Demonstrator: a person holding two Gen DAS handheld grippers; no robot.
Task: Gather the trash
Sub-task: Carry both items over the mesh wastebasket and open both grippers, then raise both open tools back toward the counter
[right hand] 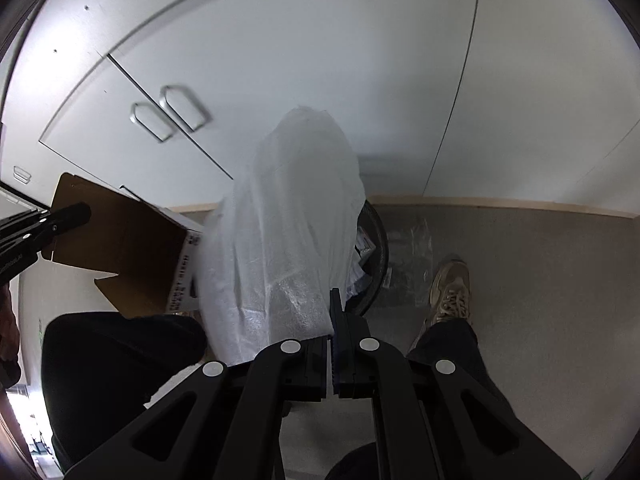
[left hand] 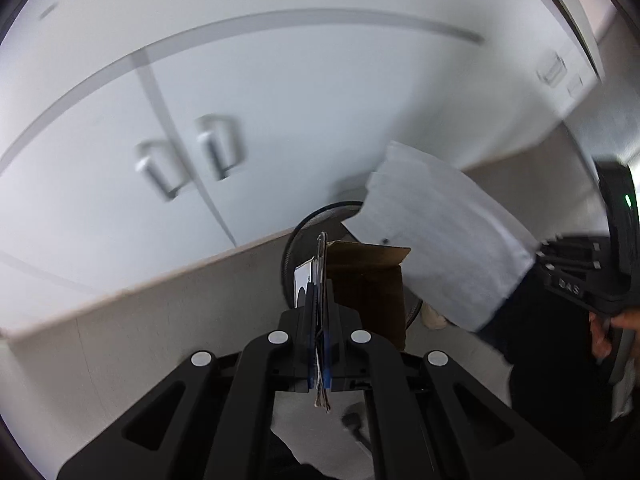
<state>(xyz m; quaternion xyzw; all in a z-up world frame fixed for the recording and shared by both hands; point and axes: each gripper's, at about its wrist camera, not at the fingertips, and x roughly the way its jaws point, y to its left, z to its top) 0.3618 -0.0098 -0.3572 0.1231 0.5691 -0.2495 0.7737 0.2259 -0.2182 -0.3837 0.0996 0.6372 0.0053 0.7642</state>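
On the left, the left claw was pinched tight on a flattened cardboard box, held edge-on above the round black wastebasket on the floor by the white cabinets. Further right, the right claw was pressed together on a sheet of white foam wrap draped over the same bin, near the person's shoe. Both pieces looked poised for dropping; next, each claw would need to spread over the opening.

Left claw clamps cardboard box flap above black bin; foam sheet alongside
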